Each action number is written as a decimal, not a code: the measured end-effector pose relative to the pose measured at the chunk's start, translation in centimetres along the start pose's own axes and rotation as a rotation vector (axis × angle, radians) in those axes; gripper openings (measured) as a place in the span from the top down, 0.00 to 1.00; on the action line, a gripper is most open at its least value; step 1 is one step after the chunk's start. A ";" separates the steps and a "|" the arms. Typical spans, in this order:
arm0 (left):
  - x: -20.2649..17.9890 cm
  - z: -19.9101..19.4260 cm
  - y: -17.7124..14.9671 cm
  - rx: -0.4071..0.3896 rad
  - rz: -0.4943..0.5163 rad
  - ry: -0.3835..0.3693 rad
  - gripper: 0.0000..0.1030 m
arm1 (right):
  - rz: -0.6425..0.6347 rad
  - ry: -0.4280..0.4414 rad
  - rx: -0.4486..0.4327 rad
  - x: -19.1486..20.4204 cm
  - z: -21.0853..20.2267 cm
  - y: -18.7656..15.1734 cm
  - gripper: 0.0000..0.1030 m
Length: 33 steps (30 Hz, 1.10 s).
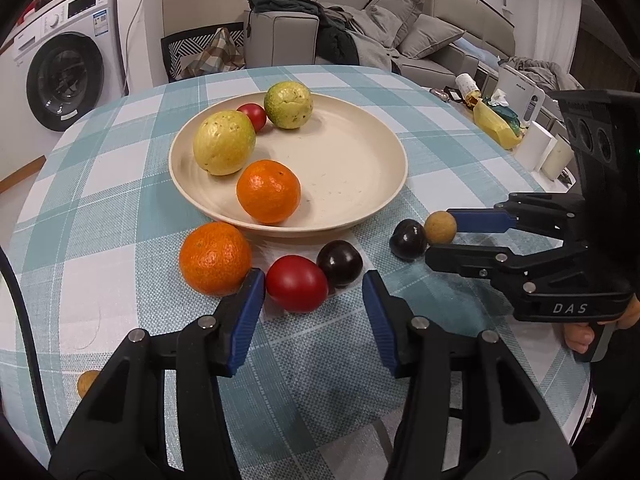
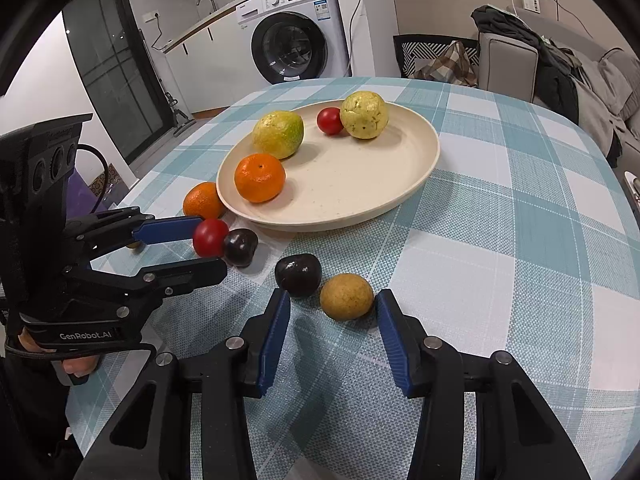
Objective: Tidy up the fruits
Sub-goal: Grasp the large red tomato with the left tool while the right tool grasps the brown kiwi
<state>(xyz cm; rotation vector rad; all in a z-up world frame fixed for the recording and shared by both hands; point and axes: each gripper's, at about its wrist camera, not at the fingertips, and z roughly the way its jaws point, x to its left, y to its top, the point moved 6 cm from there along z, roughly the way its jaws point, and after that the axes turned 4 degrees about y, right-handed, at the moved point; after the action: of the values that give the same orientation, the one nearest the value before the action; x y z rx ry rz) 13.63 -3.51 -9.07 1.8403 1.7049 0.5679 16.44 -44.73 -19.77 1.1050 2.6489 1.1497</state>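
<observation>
A cream plate (image 1: 352,160) (image 2: 400,184) holds two yellow-green guavas (image 1: 224,142) (image 1: 288,105), a small red tomato (image 1: 253,116) and an orange (image 1: 268,191). On the cloth in front lie a second orange (image 1: 215,258), a red tomato (image 1: 297,283), two dark plums (image 1: 340,263) (image 1: 408,239) and a small tan fruit (image 1: 440,227) (image 2: 346,296). My left gripper (image 1: 314,292) (image 2: 208,246) is open around the red tomato (image 2: 210,237). My right gripper (image 2: 333,306) (image 1: 438,236) is open around the tan fruit, with a plum (image 2: 298,274) just left of it.
The round table has a teal-and-white checked cloth (image 1: 120,208). Snack bags and white boxes (image 1: 504,120) sit at its far right edge. A small tan fruit (image 1: 86,382) lies near the left edge. A washing machine (image 2: 296,40), a chair and a sofa stand behind.
</observation>
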 end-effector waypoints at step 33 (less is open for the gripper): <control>0.6 -0.2 0.1 -0.016 -0.028 -0.017 0.72 | 0.002 -0.017 -0.002 -0.4 -0.2 0.0 0.68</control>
<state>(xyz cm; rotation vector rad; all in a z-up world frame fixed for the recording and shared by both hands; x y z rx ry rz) 13.62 -2.84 -8.84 1.8028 1.7074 0.5511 16.68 -45.08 -19.75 1.1131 2.6337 1.1373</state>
